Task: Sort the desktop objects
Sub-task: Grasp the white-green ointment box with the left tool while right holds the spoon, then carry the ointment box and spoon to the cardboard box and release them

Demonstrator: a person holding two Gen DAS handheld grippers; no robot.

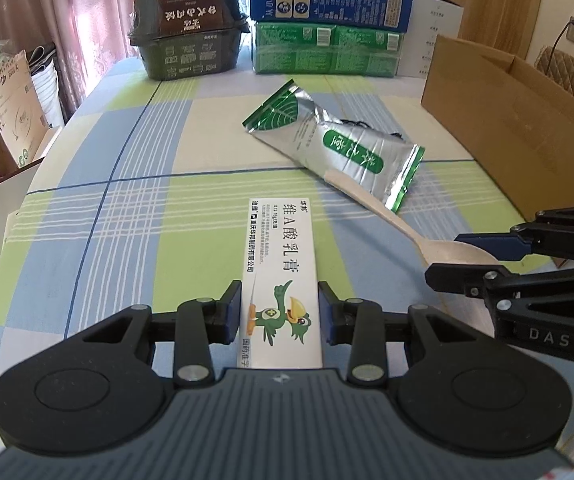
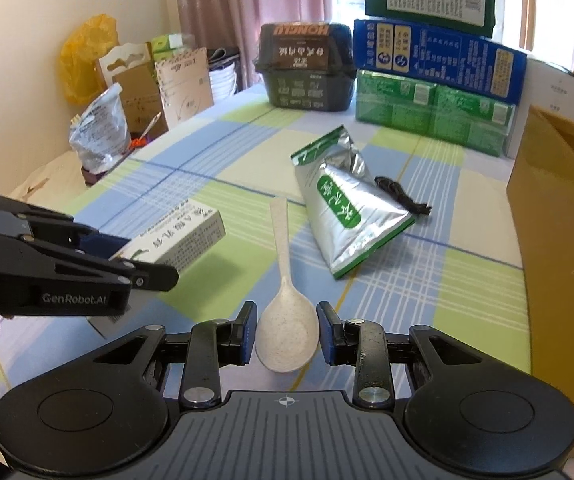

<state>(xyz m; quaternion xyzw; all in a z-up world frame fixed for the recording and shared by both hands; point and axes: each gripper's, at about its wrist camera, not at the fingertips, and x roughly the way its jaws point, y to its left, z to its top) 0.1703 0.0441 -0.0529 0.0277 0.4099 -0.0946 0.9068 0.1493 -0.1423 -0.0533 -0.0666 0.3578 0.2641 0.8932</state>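
Blue pads of the left gripper (image 1: 279, 312) are clamped on the near end of a white ointment box (image 1: 283, 276), one pad on each long side, and the box points away toward the silver tea pouch (image 1: 339, 146). Just to that box's right, the right gripper (image 2: 286, 334) has its jaws narrowed around the bowl of a pale speckled spoon (image 2: 285, 320); the pads sit at the bowl's edges, seemingly gripping it, while the handle reaches toward the pouch. Beyond the pouch's far side lies a small black cord (image 2: 403, 196). Farther back from the pouch stand a dark food container (image 1: 187, 36) and stacked blue and green cartons (image 1: 329, 24). A brown cardboard box (image 1: 527, 120) stands to the pouch's right. Everything rests on a checked tablecloth (image 1: 147, 208).
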